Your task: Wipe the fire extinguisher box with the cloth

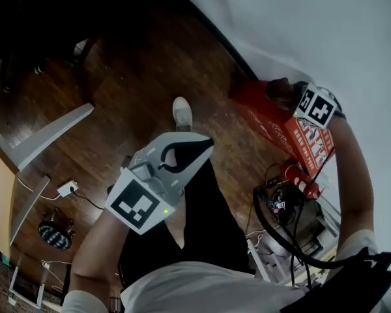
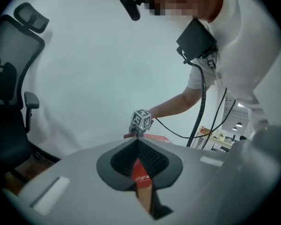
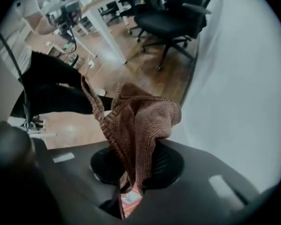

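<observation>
The red fire extinguisher box (image 1: 267, 113) stands on the wooden floor against the white wall, at the upper right of the head view. My right gripper (image 1: 290, 96) is at its top, shut on a brown knitted cloth (image 3: 140, 121) that bunches up over the jaws and hides their tips. A bit of the red box (image 3: 129, 201) shows below that cloth. My left gripper (image 1: 207, 143) hangs in mid air left of the box, shut, holding nothing. Along its jaws I see the red box (image 2: 141, 171) and the right gripper's marker cube (image 2: 141, 120).
A small red extinguisher (image 1: 301, 178) and tangled black cables (image 1: 280, 207) lie near the box's near end. The person's white shoe (image 1: 182, 113) is on the floor. Black office chairs (image 3: 171, 13) and a white desk leg (image 1: 49, 132) stand further off.
</observation>
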